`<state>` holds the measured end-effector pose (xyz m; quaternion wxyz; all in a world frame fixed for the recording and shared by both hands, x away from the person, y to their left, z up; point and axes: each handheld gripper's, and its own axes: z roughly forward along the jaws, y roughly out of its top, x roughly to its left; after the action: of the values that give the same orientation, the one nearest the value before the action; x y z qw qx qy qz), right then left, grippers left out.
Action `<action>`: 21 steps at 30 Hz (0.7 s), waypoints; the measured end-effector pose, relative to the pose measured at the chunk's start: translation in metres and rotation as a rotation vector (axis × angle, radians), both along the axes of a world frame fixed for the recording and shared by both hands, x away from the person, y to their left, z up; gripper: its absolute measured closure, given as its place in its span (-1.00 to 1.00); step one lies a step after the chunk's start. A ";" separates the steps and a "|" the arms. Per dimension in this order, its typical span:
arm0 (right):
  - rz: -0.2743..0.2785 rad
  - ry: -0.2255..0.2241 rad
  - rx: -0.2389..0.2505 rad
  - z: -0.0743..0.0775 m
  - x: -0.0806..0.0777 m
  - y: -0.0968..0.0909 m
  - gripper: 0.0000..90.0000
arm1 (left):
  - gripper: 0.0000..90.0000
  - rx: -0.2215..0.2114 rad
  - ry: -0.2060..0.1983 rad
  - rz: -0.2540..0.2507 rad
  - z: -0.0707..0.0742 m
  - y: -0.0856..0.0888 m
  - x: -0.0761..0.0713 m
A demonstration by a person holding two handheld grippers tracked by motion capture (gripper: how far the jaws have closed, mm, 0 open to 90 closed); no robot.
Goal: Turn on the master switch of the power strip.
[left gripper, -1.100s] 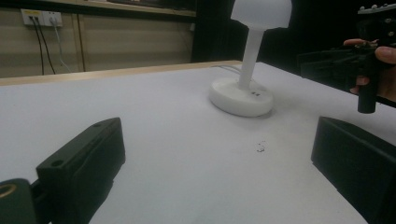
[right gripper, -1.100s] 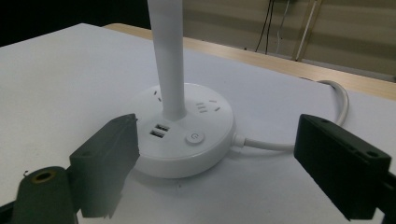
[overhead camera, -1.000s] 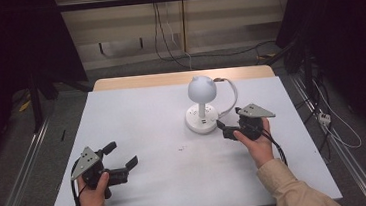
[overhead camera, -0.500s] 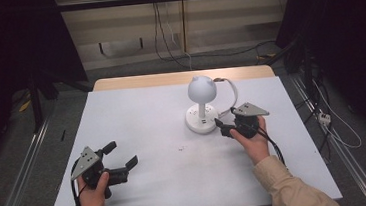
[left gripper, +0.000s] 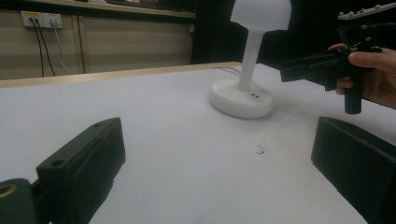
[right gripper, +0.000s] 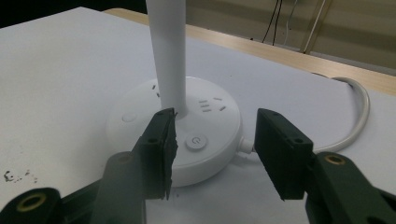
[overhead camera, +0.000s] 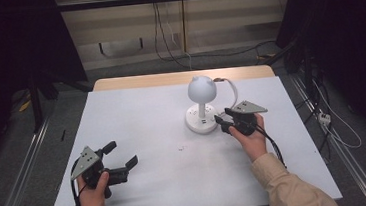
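1. The table is a broad, flat, matt white sheet with a pale wooden strip along its far edge; a small dark smudge lies near the middle.
2. The lamp stands right of centre, towards the far side: a smooth white plastic dome on a slim straight stem, rising from a round, low base with socket slots and a power button on its near part. A white cord curls off to the right.
3. The right gripper hovers just at the base's near right rim, its jaws half-spread, having just been closing, with the button side of the base between them and nothing clenched.
4. To do this step well, I judge it best to narrow the jaws further and bring one black, flat-faced pad straight down on the button, pressing gently so the light base does not slide.
5. The left gripper rests near the left front corner, jaws released and spread wide, gripping nothing.
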<state>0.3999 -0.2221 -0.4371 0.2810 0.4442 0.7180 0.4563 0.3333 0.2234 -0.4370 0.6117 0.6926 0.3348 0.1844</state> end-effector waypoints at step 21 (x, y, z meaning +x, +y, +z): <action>0.038 0.022 0.012 -0.001 0.008 0.002 0.59 | -0.94 -0.005 0.002 0.000 0.000 -0.001 0.000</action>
<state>0.4083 -0.2200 -0.4381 0.2617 0.4373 0.7267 0.4607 0.3333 0.2224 -0.4365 0.6130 0.6914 0.3357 0.1829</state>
